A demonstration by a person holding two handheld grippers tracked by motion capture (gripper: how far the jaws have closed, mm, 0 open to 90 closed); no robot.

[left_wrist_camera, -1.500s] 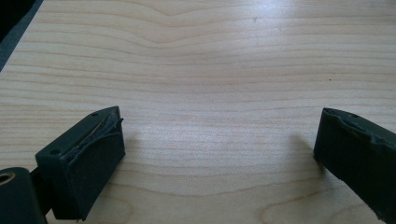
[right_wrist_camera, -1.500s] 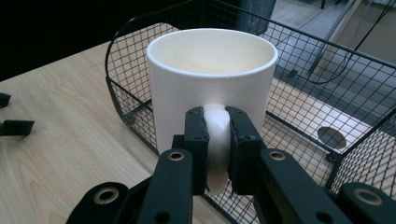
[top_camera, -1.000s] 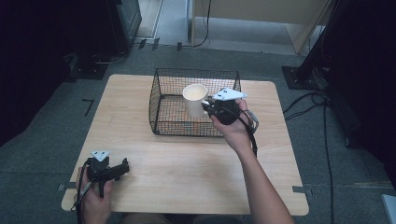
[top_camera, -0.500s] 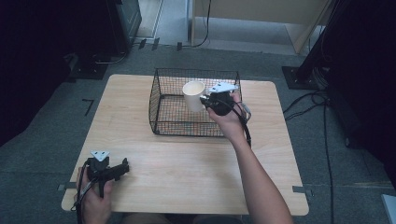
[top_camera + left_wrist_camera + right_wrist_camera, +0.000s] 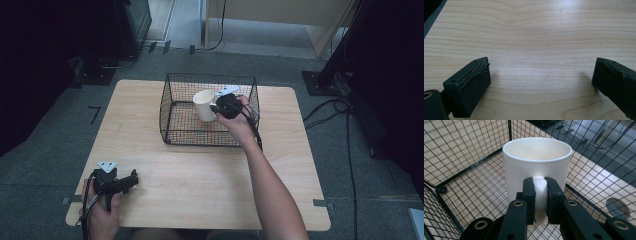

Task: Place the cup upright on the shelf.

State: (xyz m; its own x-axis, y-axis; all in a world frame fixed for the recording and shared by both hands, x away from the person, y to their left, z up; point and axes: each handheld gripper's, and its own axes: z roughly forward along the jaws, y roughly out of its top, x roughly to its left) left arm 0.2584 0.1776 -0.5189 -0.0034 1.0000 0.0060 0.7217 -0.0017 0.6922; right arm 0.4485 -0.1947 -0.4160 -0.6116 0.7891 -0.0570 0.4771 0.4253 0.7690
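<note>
White mug [image 5: 537, 167] hangs inside the wire basket [image 5: 172, 117], its handle clamped by the right gripper [image 5: 540, 200]; its bottom is hidden. Left gripper [image 5: 541, 80] rests wide open, holding nothing, on the table [image 5: 536, 37].

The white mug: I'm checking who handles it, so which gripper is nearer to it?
Right. The right gripper is clamped on the white mug's handle inside the wire basket; the left gripper rests open at the table's near left corner, well apart.

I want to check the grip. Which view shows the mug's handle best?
The right gripper view: the right gripper has its jaws clamped on the white mug's handle, close up. The high view shows the mug small inside the wire basket, its handle hidden.
</note>
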